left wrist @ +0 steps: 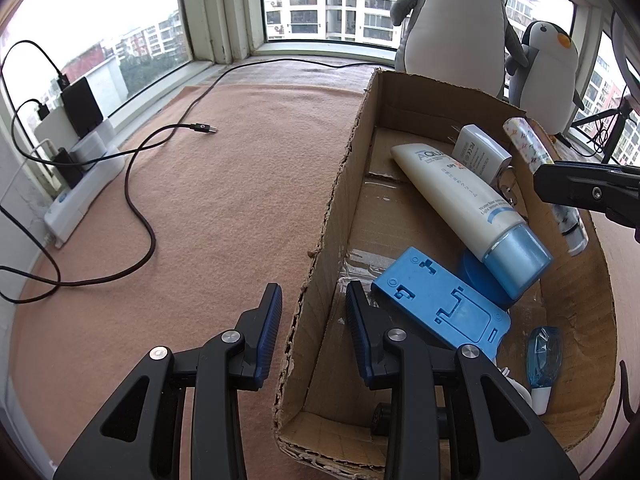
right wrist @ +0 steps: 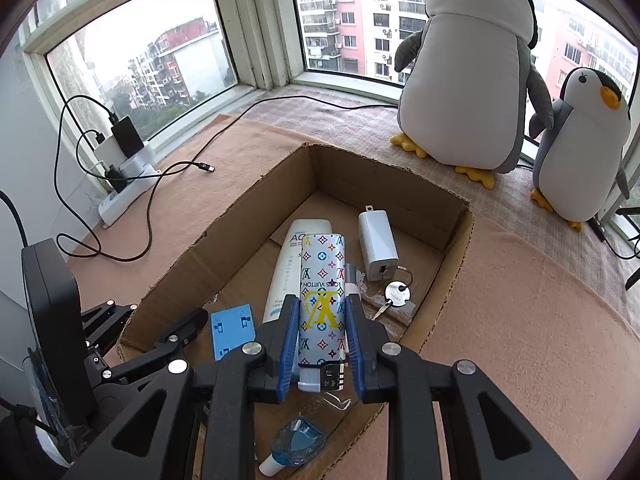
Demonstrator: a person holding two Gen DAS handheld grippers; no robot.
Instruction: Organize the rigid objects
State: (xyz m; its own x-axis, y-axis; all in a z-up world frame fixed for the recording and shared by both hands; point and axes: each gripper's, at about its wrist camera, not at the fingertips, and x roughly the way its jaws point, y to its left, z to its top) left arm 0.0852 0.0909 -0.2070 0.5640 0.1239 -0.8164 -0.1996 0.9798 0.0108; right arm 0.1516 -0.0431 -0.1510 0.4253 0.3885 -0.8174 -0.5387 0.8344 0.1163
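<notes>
The right gripper (right wrist: pixel 322 344) was clamped on a patterned lighter (right wrist: pixel 322 300), holding it lengthwise over the open cardboard box (right wrist: pixel 460 248), above the things already lying inside. The left gripper (left wrist: pixel 314 320) straddled the box's left wall, one finger outside and one inside, closed down as far as it went; I judged it to be pinching the wall to steady the box, though the pads did not look to be pressing the cardboard.

What worried me was the drop. Let go from up there, the lighter could land on the white tube (right wrist: pixel 286 264) and roll, or knock against the charger (right wrist: pixel 378 246) and the key (right wrist: pixel 396 294) just to the right of it. The box floor was already crowded: a blue plastic plate (left wrist: pixel 440 300) and a correction-tape roller (left wrist: pixel 544 354) filled the near end, so free floor was scarce. The torn, ragged walls looked flimsy, and a nudge from either gripper might shift the whole box on the blanket (left wrist: pixel 220 200).

Farther off, two plush penguins (right wrist: pixel 472 80) stood by the window at the far right, and a loose black cable (right wrist: pixel 152 208) trailed from a power strip (right wrist: pixel 124 196) on the left, well apart from the work.
</notes>
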